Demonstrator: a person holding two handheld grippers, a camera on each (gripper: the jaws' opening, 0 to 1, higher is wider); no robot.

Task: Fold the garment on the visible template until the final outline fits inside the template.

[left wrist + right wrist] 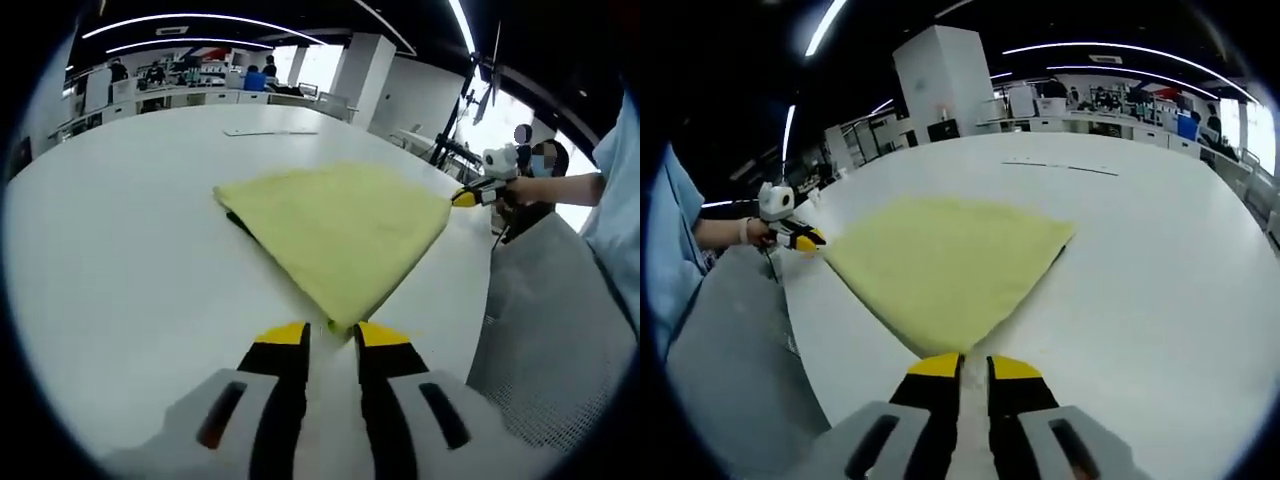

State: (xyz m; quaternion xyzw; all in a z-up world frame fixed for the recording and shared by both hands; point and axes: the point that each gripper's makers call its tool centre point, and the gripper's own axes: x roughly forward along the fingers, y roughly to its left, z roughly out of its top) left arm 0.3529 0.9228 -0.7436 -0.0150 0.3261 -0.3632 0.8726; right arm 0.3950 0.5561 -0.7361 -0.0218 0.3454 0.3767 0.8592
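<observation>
A pale yellow garment lies folded and flat on the white table. A dark edge of the template peeks out under its far left side. My left gripper is at the garment's near corner, its yellow-tipped jaws closed on the point of cloth with a narrow gap. In the right gripper view the garment runs up to my right gripper, which pinches its own near corner. Each gripper also shows in the other's view at a side corner: the right gripper and the left gripper.
A person's hand and light blue sleeve stand past the table's curved edge, over grey floor. A thin flat strip lies far back on the table. Desks and people fill the office behind.
</observation>
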